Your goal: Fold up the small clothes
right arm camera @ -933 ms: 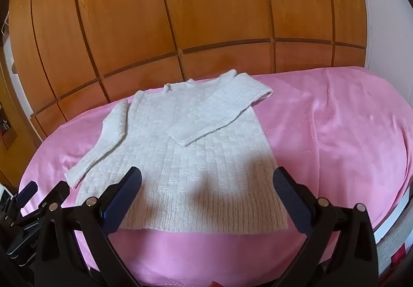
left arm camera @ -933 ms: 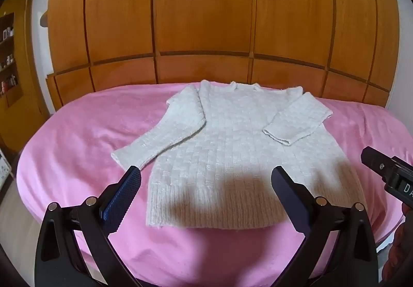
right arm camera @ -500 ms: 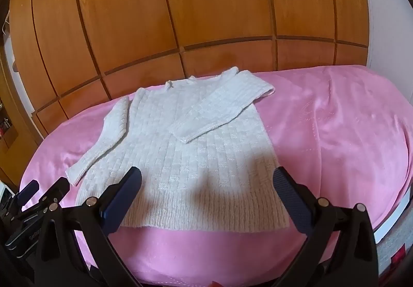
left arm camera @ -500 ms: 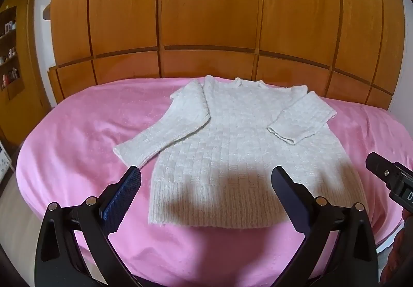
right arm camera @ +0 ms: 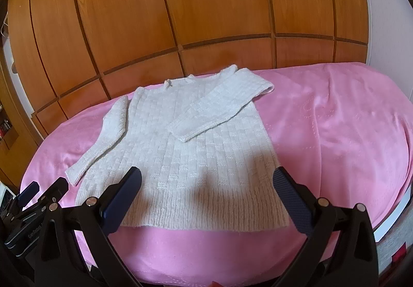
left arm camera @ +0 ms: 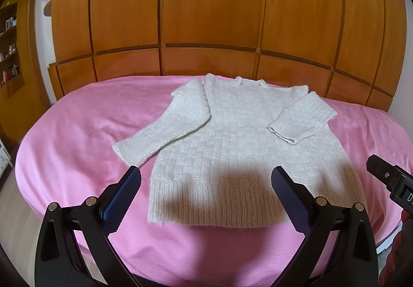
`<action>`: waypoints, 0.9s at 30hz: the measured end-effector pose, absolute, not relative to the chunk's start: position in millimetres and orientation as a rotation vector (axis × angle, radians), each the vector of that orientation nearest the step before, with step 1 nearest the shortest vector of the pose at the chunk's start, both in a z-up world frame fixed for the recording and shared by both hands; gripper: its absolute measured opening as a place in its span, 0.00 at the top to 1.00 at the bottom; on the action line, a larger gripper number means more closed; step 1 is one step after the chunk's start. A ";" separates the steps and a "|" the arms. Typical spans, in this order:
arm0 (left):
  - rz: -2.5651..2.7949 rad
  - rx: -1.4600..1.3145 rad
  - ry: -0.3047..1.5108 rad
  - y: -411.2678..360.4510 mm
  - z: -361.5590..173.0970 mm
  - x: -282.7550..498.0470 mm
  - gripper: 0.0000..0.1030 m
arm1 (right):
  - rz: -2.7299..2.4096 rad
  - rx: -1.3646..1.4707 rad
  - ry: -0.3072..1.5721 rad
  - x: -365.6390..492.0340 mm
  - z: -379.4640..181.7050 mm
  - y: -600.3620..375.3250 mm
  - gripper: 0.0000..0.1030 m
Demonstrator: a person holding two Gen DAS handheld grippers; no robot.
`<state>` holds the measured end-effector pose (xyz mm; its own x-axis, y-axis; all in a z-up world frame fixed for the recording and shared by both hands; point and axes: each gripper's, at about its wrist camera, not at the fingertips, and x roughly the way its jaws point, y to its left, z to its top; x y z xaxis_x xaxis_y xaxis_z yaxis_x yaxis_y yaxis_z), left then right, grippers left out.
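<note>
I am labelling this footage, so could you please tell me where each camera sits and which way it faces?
Left wrist: sits on the left gripper, looks along its open fingers over the sweater on the pink bed toward the wardrobe; the right gripper shows at the right edge.
Right wrist: sits on the right gripper, open, facing the same way from further right; the left gripper shows at lower left.
Shared: sweater, bed, wardrobe.

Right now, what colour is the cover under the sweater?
Pink. The bed cover shows best in the right wrist view, under the white sweater.
</note>
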<state>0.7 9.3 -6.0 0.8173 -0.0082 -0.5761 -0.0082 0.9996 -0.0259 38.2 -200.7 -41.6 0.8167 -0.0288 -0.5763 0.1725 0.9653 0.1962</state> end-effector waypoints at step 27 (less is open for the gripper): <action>-0.004 -0.043 0.630 11.6 -4.9 3.9 0.03 | -0.109 0.245 0.642 45.1 -57.0 -199.1 0.02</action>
